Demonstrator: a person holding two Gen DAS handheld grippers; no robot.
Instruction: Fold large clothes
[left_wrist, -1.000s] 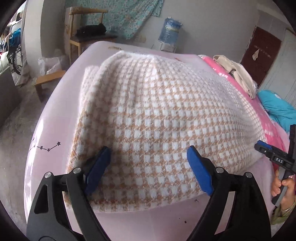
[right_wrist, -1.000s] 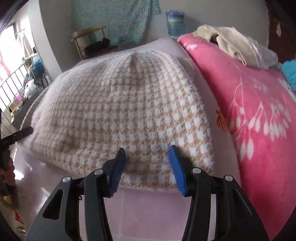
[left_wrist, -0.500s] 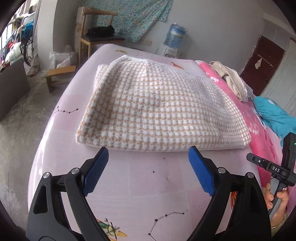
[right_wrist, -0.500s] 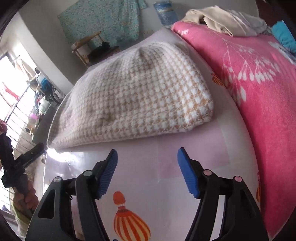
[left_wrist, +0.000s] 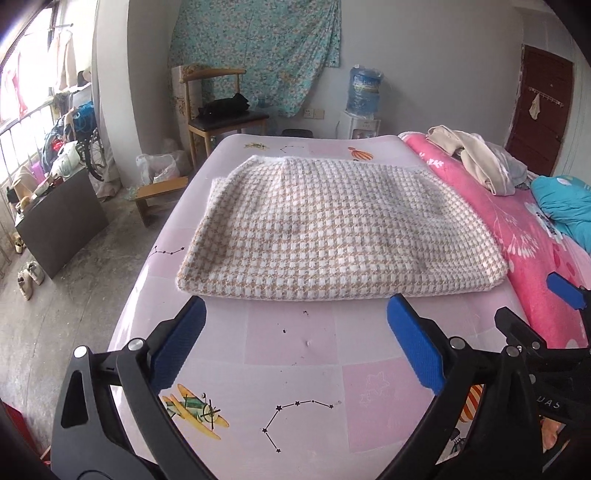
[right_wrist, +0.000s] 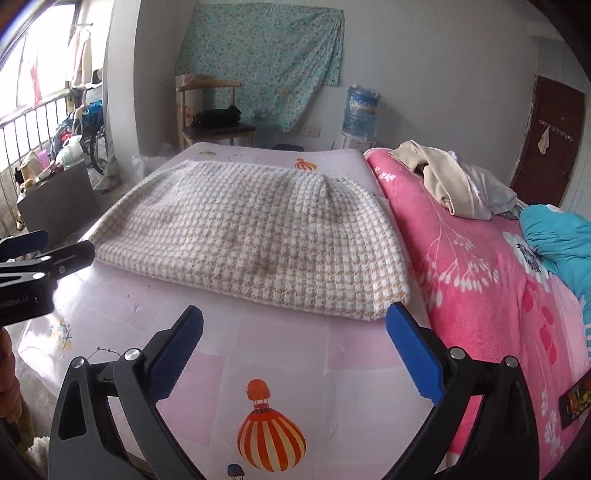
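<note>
A folded tan-and-white houndstooth garment (left_wrist: 343, 225) lies flat on the pink bed sheet (left_wrist: 295, 354); it also shows in the right wrist view (right_wrist: 255, 236). My left gripper (left_wrist: 295, 332) is open and empty, held back from the garment's near edge. My right gripper (right_wrist: 295, 332) is open and empty, also short of the near edge, by the garment's right corner. The right gripper's tip shows at the right of the left wrist view (left_wrist: 565, 291); the left gripper shows at the left of the right wrist view (right_wrist: 37, 247).
A pink floral blanket (right_wrist: 491, 280) covers the bed's right side, with a heap of beige clothes (right_wrist: 450, 181) and a teal quilt (right_wrist: 557, 240) on it. A wooden chair (left_wrist: 218, 107) and a water dispenser (left_wrist: 364, 96) stand beyond the bed. The floor drops off at left.
Both grippers let go of the garment's near edge and pulled back and up from it. The right gripper's jaws opened wider. The garment stays folded on the bed.
</note>
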